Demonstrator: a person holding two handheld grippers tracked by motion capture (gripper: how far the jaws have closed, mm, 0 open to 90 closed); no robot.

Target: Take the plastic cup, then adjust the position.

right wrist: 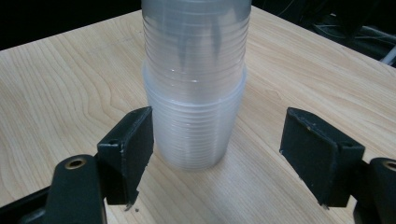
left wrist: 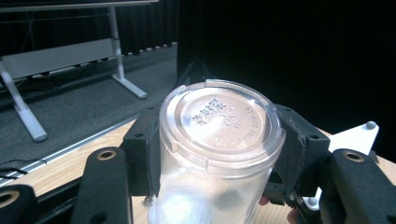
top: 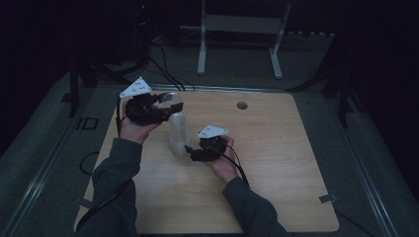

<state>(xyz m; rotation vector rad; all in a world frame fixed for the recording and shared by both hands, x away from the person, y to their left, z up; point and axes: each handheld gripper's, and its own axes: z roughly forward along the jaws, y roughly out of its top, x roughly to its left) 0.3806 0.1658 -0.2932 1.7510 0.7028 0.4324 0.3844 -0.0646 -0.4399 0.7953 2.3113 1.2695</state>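
Observation:
A tall stack of clear plastic cups (top: 178, 136) stands upside down on the wooden table (top: 276, 168), left of the middle. My left gripper (top: 170, 106) reaches in from the left and is shut on the top cup (left wrist: 219, 135), a black pad pressed to either side just under its embossed base. Low at the stack's foot my right gripper (top: 190, 150) stands open. In the right gripper view its jaws flank the bottom cups (right wrist: 194, 121); the left pad (right wrist: 133, 144) is close beside them, while the right pad (right wrist: 317, 156) is well clear.
A round cable hole (top: 242, 105) sits in the table near its far edge. Beyond the table a white metal stand (top: 240, 29) rests on the dark floor, with cables (top: 165, 71) running to the table's far left corner. The room is dim.

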